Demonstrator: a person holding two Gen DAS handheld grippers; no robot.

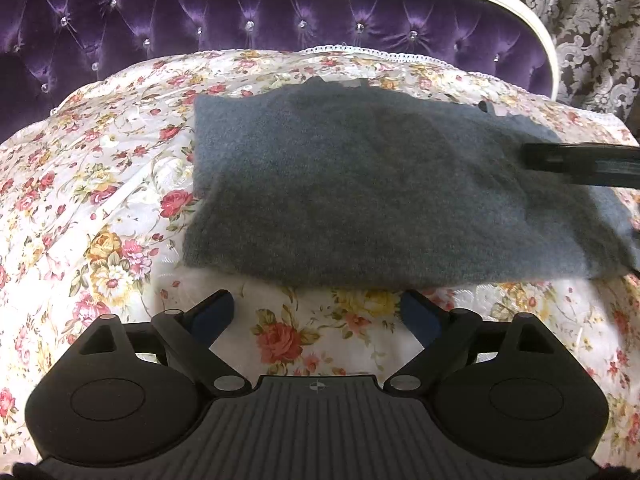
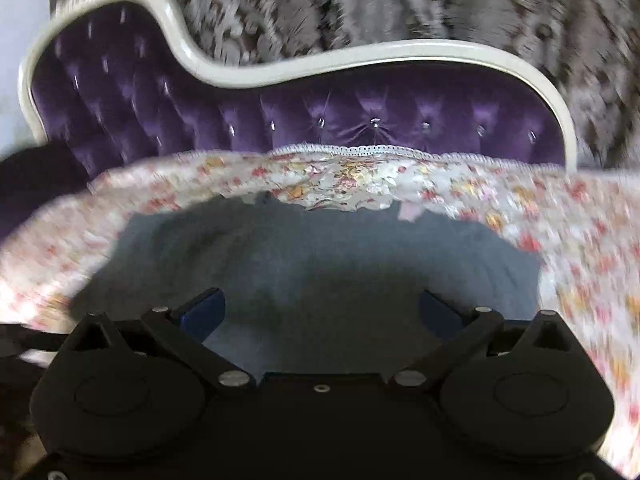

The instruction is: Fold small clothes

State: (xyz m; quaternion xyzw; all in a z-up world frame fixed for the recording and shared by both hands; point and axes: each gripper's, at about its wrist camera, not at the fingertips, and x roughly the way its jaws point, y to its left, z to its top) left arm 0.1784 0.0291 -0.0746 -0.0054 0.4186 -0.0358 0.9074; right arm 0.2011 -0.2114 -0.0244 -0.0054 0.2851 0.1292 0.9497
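Observation:
A dark grey knit garment [image 1: 360, 184] lies folded flat on the floral bedspread [image 1: 100, 208]. My left gripper [image 1: 318, 312] is open and empty, just short of the garment's near edge. My right gripper [image 2: 320, 312] is open and empty, hovering low over the same grey garment [image 2: 320, 256]. The right wrist view is blurred by motion. The right gripper's black finger [image 1: 580, 164] reaches in from the right in the left wrist view, over the garment's right part.
A purple tufted headboard [image 1: 240, 28] with a cream frame stands behind the bed. Patterned grey curtains [image 1: 592, 20] hang at the back right. The bedspread's lace edge [image 2: 360, 149] runs along the headboard.

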